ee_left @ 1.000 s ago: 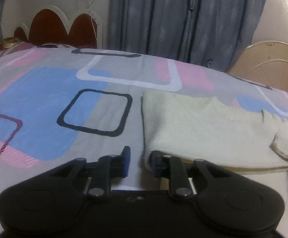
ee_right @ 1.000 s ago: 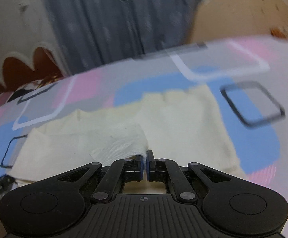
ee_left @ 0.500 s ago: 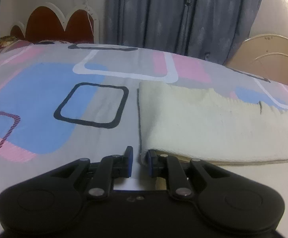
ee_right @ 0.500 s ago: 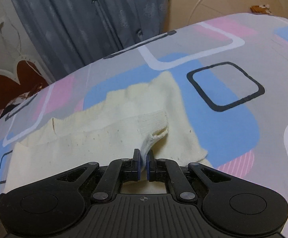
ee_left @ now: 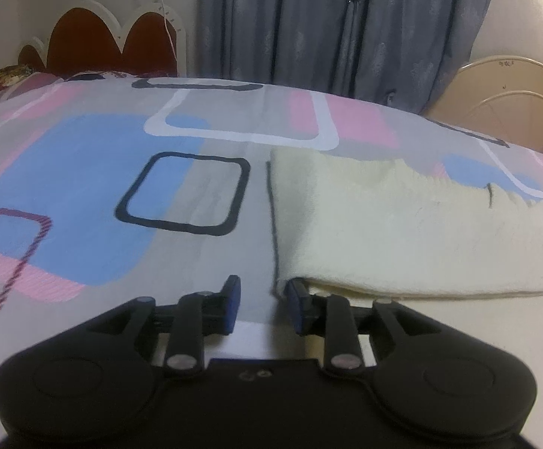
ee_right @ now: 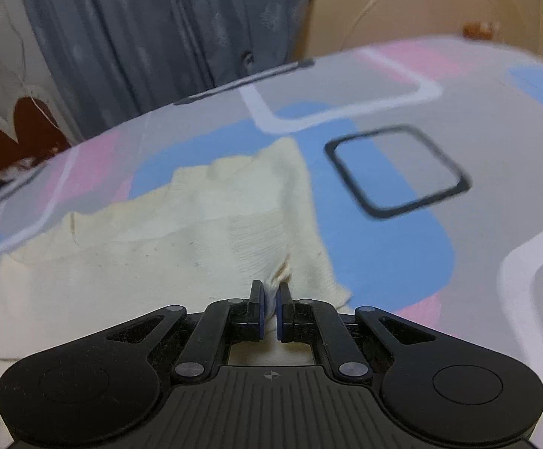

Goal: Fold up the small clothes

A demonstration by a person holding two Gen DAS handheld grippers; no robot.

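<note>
One cream knit garment [ee_left: 402, 232] lies flat on the patterned bedsheet [ee_left: 84, 187], already doubled over lengthwise; in the left wrist view it fills the frame from 12 to 3 o'clock of the fingers, in the right wrist view it spreads from 9 to 12 o'clock. Right gripper [ee_right: 269, 310]: jaws nearly closed with a small bunch of the cream knit pinched between them, the cloth puckering just ahead at 12 o'clock. Left gripper [ee_left: 262, 301]: jaws spread apart, grasping nothing; its right finger sits touching or just under the garment's near corner, which of the two I cannot tell. Risks, as judgement: the right pinch holds only a narrow tuft, so a pull could slip it free or drag a single layer and skew the fold; the knit is loose and may stretch. If the left gripper closes where it stands it may catch bedsheet along with the corner and lift both. Count: garment 1; grippers 2; dark outlined squares on the sheet, 1 in each view; headboard [ee_left: 95, 45] 1; curtain [ee_left: 327, 30] 1 drape, seen at 12 o'clock.
</note>
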